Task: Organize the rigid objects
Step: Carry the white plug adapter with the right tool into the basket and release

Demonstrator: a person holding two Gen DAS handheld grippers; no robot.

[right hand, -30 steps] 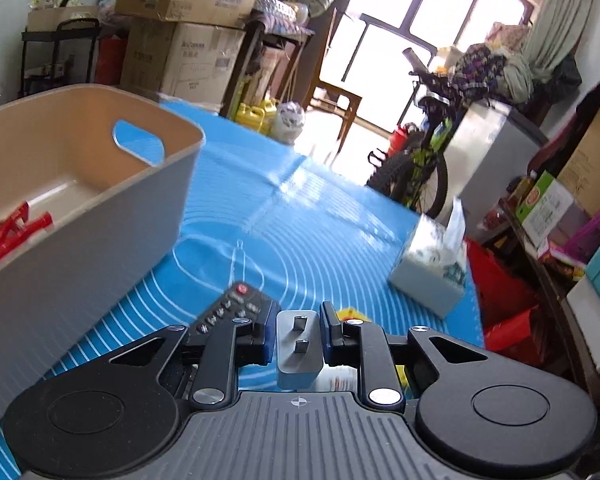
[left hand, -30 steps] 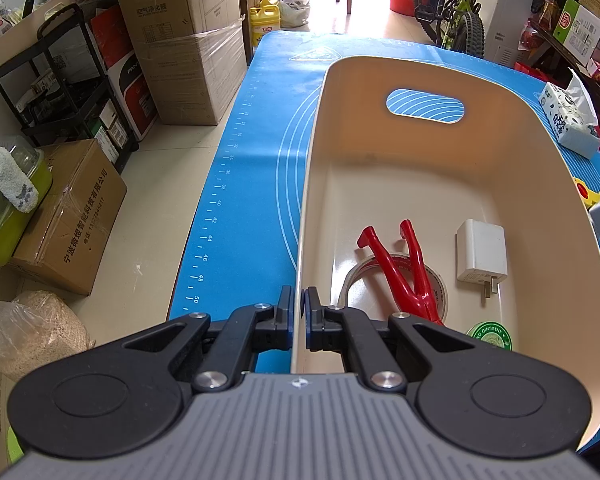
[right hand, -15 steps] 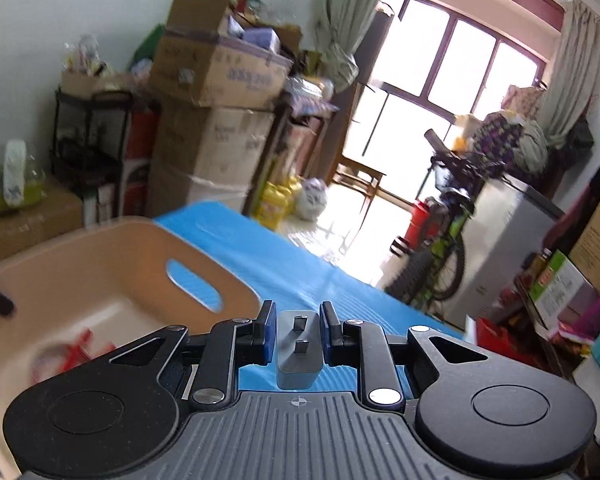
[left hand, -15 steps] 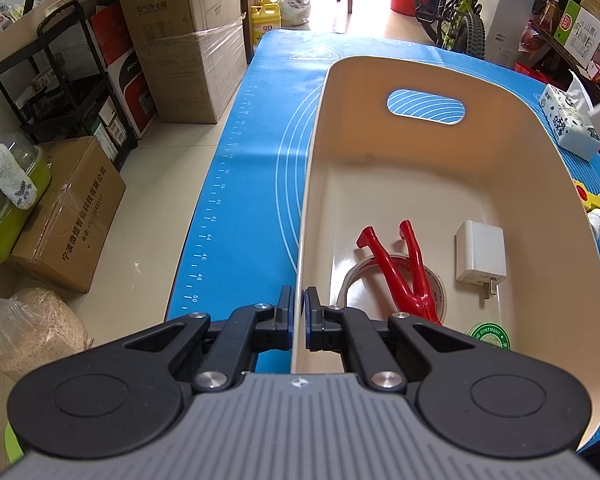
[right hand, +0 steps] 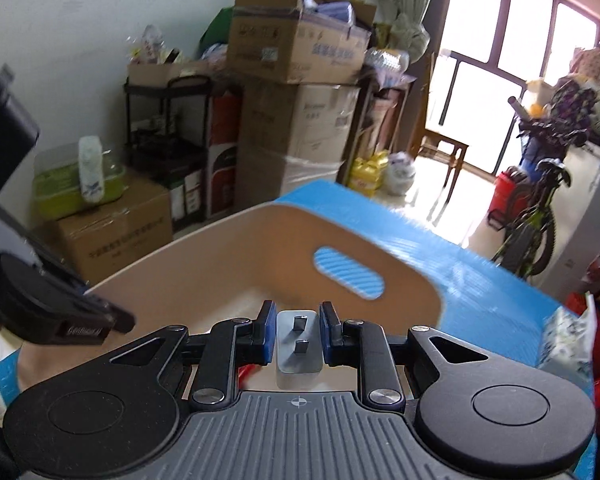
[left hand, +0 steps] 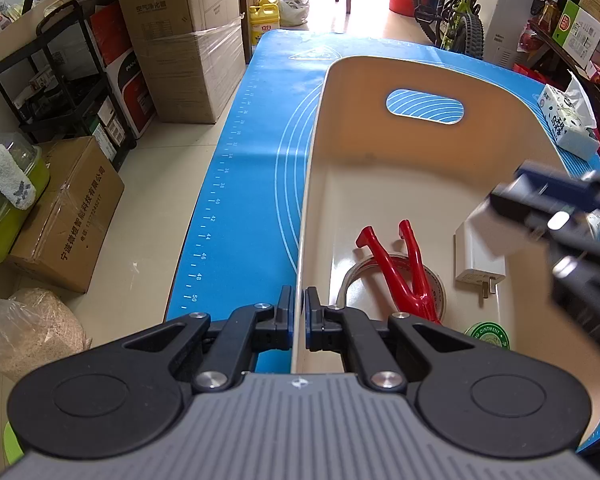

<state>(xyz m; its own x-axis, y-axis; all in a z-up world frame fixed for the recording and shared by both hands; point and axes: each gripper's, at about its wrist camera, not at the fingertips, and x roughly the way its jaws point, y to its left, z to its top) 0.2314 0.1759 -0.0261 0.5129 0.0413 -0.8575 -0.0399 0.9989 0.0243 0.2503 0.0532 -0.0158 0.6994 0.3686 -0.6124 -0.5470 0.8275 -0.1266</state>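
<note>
A cream plastic bin (left hand: 380, 168) stands on the blue mat (left hand: 260, 128). My left gripper (left hand: 299, 312) is shut on the bin's near left wall. Inside lie red pliers (left hand: 404, 268) over a tape roll (left hand: 350, 280), a white charger (left hand: 476, 260) and a green ointment tin (left hand: 490, 334). My right gripper (right hand: 299, 338) is shut on a grey plug adapter (right hand: 299, 348) and holds it above the bin (right hand: 228, 264). In the left wrist view the right gripper (left hand: 500, 216) reaches in over the bin's right side.
A tissue pack (left hand: 566, 124) lies on the mat right of the bin. Cardboard boxes (left hand: 188, 36), a black shelf cart (left hand: 60, 76) and a bicycle (left hand: 456, 12) stand on the floor around the table.
My right gripper has carried the grey adapter from the mat up and left until it hangs over the bin. My left gripper has stayed clamped on the bin wall.
</note>
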